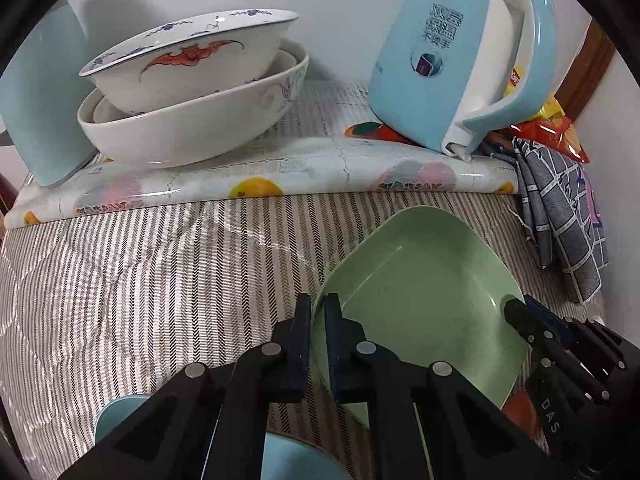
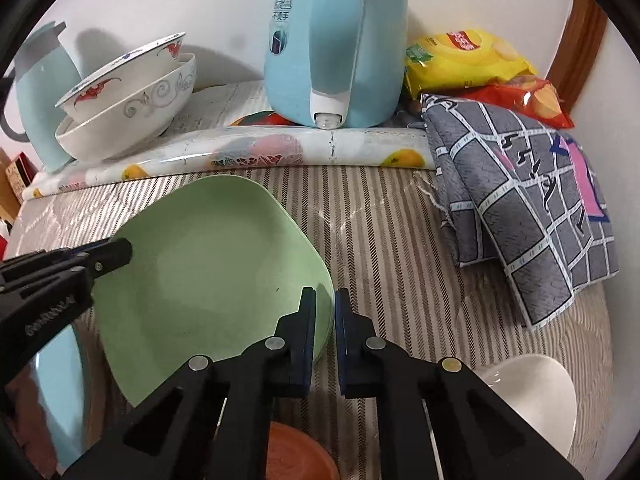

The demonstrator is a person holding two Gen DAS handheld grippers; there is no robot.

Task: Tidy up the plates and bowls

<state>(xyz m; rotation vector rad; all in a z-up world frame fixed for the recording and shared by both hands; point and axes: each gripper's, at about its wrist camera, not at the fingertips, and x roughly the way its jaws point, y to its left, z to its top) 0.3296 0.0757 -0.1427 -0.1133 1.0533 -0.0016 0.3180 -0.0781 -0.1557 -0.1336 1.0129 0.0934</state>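
Both grippers are clamped on the green plate (image 1: 420, 280), one per side. Left gripper (image 1: 318, 312): plate's rim sits between its fingers, outer finger on the striped cloth (image 1: 140, 280) side, inner finger inside the dish. Right gripper (image 2: 325, 308): same pinch on the opposite rim. Neither set of jaws is released.

Plate is just ahead of both jaws, low over the cloth; can't tell from these views if it's lifted or touching.

Ahead, beyond the fingertips: stacked white bowls (image 1: 192, 92) and a blue kettle (image 2: 336, 40) on the raised fruit-print ledge (image 1: 280, 176).

Risks:
- Thin-edge pinch on a smooth rim; uneven lift between hands would probably tilt the plate and slip it out.
- Hands pulling apart would peel the rim free.
- The bat-pattern bowl (image 2: 120, 76) sits tilted in that stack; a nudge could topple it.
- Orange dish (image 2: 296, 456) and white bowl (image 2: 532, 392) sit just under the jaws, so swinging low could clip them.
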